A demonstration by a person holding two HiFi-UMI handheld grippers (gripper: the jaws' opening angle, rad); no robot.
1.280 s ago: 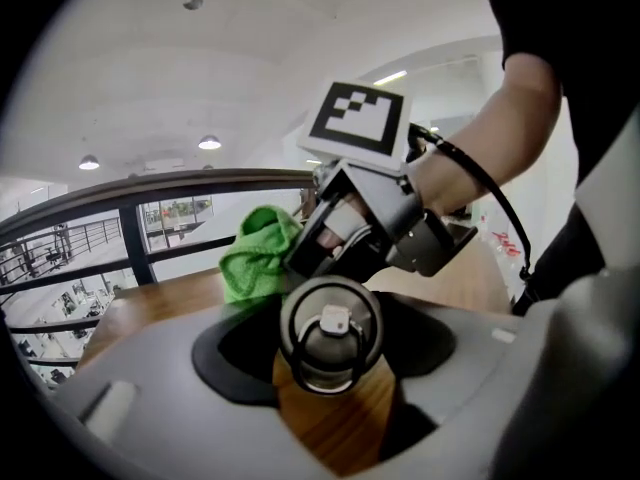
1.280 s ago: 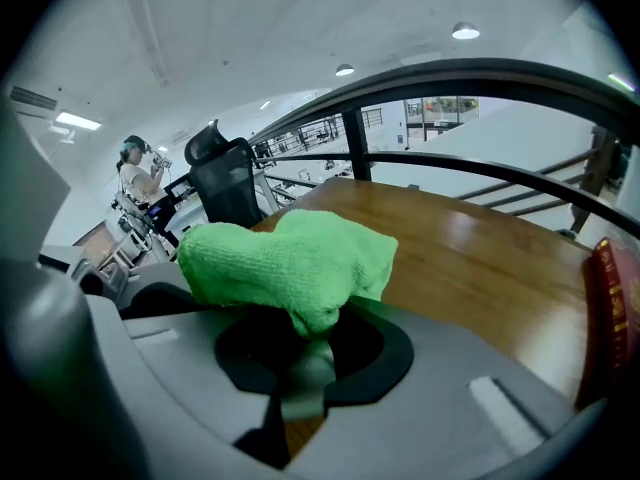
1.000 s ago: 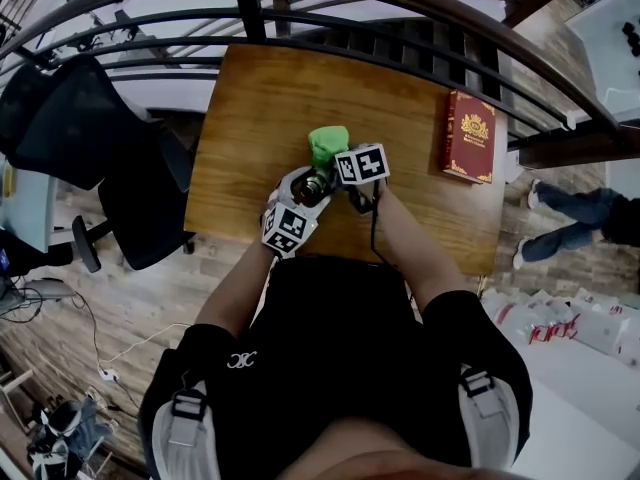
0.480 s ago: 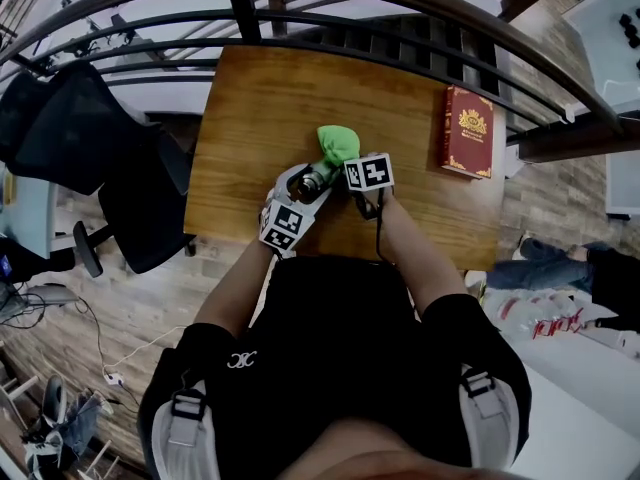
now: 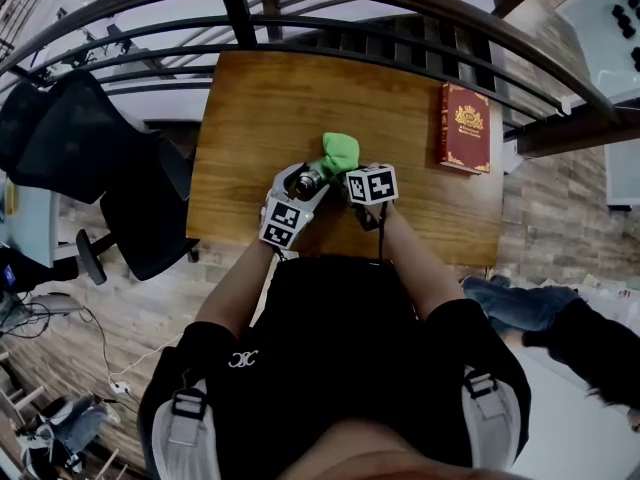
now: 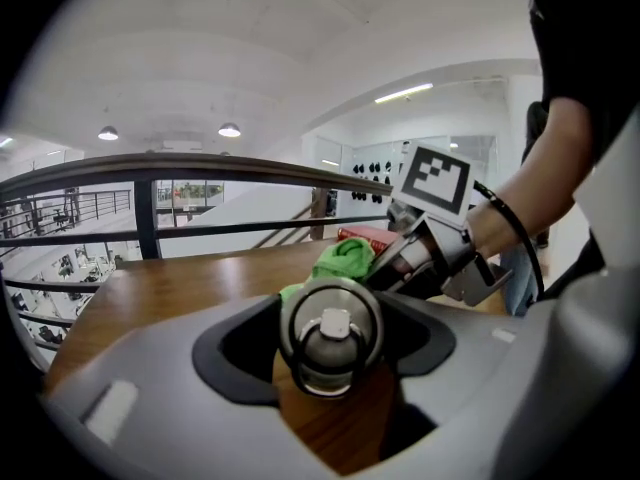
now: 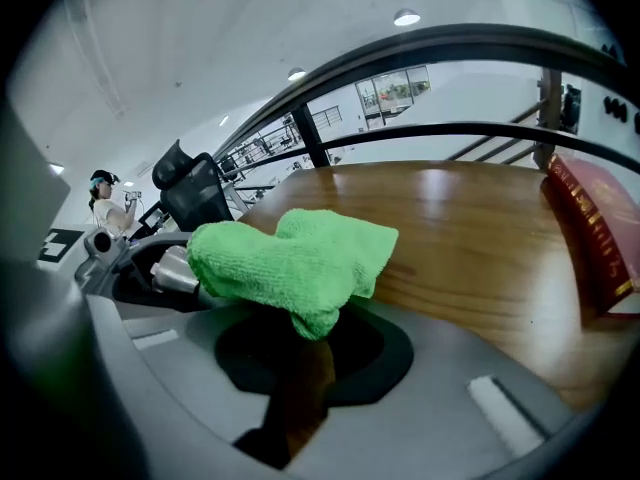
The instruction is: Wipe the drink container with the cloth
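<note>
A wooden table (image 5: 260, 108) stands beside a black railing (image 5: 236, 13), above plank floor (image 5: 560, 198).

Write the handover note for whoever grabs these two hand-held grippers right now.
Left hand-held gripper: shut on the drink container, a metal bottle over the wooden table, with its ringed end facing this gripper's camera.
Right hand-held gripper: shut on the green cloth, which bunches out past the jaws right by the container. Whether they touch is unclear.
Done: container and cloth are both gripped and brought together.
Left: rub the cloth over the container. How much is already wiped cannot be told.
A red book lies at the table's right side, away from the work.
</note>
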